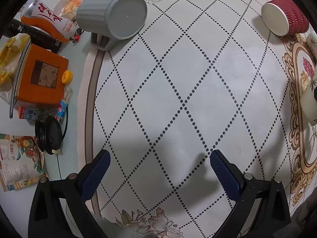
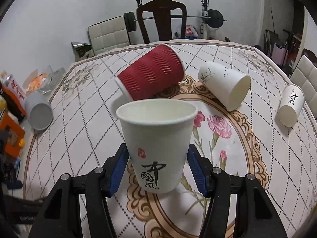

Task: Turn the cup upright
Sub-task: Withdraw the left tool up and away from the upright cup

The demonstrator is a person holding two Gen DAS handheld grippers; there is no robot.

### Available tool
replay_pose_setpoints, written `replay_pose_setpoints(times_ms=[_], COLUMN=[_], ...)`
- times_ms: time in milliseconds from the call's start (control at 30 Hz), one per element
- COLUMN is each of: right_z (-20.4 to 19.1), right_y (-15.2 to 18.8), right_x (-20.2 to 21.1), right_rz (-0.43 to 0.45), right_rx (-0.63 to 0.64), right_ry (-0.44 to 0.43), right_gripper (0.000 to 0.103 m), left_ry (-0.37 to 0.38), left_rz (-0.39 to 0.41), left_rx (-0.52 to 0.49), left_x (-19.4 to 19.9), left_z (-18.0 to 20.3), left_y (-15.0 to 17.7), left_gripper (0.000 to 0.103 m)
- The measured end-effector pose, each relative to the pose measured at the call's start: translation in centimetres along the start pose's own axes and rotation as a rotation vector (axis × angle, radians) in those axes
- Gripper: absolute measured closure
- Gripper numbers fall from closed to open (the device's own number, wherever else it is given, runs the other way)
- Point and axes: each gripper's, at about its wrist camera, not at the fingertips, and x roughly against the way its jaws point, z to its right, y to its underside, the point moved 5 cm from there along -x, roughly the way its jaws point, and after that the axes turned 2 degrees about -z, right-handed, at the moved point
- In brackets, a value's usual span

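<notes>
1. Between the blue pads of the right gripper [image 2: 157,170], low in the middle of the right wrist view, stood a white paper cup [image 2: 157,144] with black brush characters, upright and mouth up on the patterned tablecloth [image 2: 79,138].
2. Both pads sat right at the cup's sides; whether they pressed it or merely flanked it I could not tell, as the cup's own wall hid the contact.
3. Behind it a red ribbed cup [image 2: 152,75] lay tipped on its side, its lower edge hidden by the white cup's rim.
4. To the upper right lay a white cup with a plant drawing [image 2: 223,85], mouth facing the camera, and at the far right edge another white cup with characters [image 2: 290,105], also on its side.
5. A grey ribbed mug [image 2: 39,113] lay at the left edge, bottom toward the lens.
6. Seen from the left wrist, the left gripper [image 1: 159,166] hung over bare cloth with its fingers spread wide and nothing between them.
7. That view caught the grey mug in the upper left, its handle half tucked beneath it, and the red cup in the upper right corner.
8. Clutter at the left edge, an orange box [image 1: 42,77] among it, was partly cut off and its labels unreadable.
</notes>
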Motion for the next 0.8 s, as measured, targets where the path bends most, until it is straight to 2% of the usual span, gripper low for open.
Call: replay_pose_setpoints(times_ms=[233,300,367,467,633,800], right_z=[0.2,0.7,1.3,2.2,3.9,5.0], right_y=[2.6,3.3,4.0,4.9,5.5,4.4], right_x=[0.5,0.7,1.3,2.4,5.7,11.7], right_rz=[-0.068,-0.089,-0.099,-0.119,-0.162,-0.172], right_rx=[0.042,0.032,0.021,0.009,-0.024,-0.046], right_ry=[0.021,0.028,0.039,0.067,0.150,0.219], right_gripper=[0.037,0.024,0.018,0.015,0.003,0.001], left_ry=[0.008,0.015,0.021,0.034,0.073,0.112], left_rz=[0.034,0.045,0.060,0.079,0.118,0.191], left_rx=[-0.001,-0.005,-0.014,-0.023,-0.045,-0.054], left_x=[2.2,2.8,3.6,4.7,6.9,11.7], left_z=[0.4,0.4,0.6,1.0,1.1,1.2], left_y=[1.8,2.2,2.6,3.3,4.0,6.0], left_gripper=[0.000,0.000,0.000,0.000,0.000,0.000])
